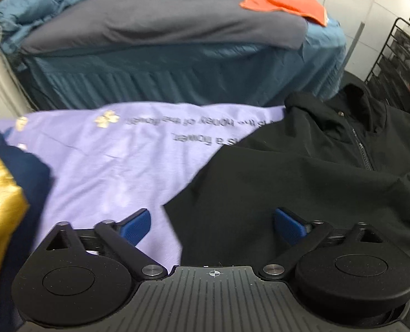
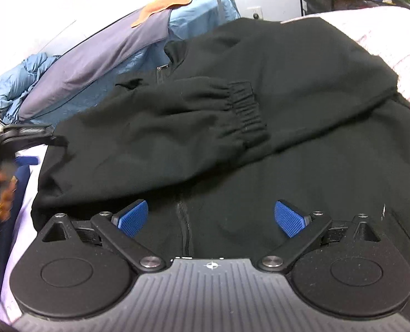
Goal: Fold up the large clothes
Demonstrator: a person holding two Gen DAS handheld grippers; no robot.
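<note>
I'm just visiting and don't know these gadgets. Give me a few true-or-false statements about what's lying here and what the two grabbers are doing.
1. The black jacket has one sleeve folded across its body. True.
2. The right gripper is clamped on the sleeve cuff. False: its jaws stand open with nothing between them, and the cuff lies ahead of them.
3. The jacket lies partly on a lavender printed sheet. True.
4. The left gripper is shut. False: its jaws are spread wide above the jacket's edge.
5. The orange cloth lies on top of the jacket. False: it sits on the grey cover of the bed behind.
</note>
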